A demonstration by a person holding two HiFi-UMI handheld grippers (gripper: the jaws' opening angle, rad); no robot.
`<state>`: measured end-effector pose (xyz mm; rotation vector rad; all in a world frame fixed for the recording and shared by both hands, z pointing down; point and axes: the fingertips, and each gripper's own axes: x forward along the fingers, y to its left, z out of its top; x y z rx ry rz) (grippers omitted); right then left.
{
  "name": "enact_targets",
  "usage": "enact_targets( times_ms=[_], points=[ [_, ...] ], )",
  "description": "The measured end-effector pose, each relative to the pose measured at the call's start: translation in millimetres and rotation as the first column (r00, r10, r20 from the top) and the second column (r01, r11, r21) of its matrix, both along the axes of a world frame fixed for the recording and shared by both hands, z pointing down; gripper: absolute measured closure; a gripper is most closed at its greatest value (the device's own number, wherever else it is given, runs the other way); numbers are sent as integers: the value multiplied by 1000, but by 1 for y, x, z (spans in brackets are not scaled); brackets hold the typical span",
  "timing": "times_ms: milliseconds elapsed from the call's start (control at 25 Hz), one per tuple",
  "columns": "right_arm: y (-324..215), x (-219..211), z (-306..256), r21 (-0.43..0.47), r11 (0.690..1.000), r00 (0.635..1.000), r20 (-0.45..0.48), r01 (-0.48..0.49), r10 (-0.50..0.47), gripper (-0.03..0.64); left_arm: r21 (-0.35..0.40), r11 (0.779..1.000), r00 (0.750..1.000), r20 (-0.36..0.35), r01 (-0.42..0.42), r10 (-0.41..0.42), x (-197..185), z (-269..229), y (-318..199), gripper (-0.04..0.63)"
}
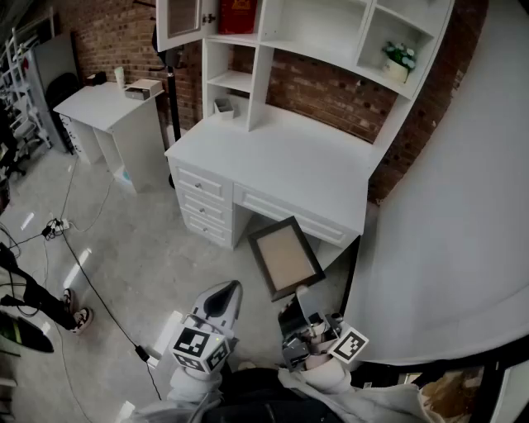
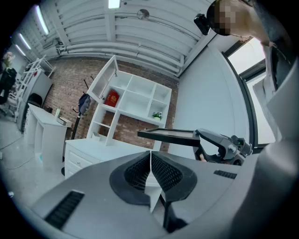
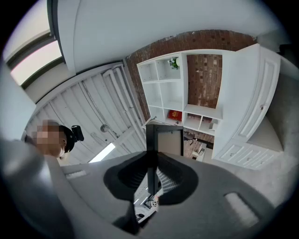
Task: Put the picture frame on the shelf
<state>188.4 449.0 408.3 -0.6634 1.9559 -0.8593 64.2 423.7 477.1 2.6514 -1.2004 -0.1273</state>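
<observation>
Right fingers (image 3: pixel 175 182) pinch the frame (image 1: pixel 285 258) by its edge, left fingers (image 2: pixel 167 171) shut empty; it should travel level over the desk (image 1: pixel 289 161) to the shelf (image 1: pixel 234 80)

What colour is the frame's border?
The frame border is black around a tan panel; clearest in head view.

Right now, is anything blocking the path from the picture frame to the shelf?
Nothing visible does. The right tongs grip the picture frame over the floor, short of the desk. The shelf above the desk has several empty cubbies; a red object and a potted plant sit in others.
</observation>
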Motion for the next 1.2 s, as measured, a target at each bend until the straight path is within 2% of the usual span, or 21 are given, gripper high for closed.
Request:
enact_targets(
  times_ms=[200,400,560,920,1200],
  points=[
    [30,6,2,-9,1000,1000,17,23,-23,558,-15,1000,1000,18,12,-11,13,4,33,589],
    [41,8,-4,12,998,998,20,61,-61,558,-10,999,999,36,37,-36,17,1,45,589],
    [43,13,-2,-8,998,997,57,57,-57,558,1,999,998,43,47,-47,14,-3,49,589],
    [42,12,-12,10,999,998,46,41,-41,560,27,999,999,37,31,-32,19,-12,49,589],
    [19,12,-12,16,999,997,65,42,-43,561,36,999,999,39,18,-19,23,-12,28,589]
  ],
)
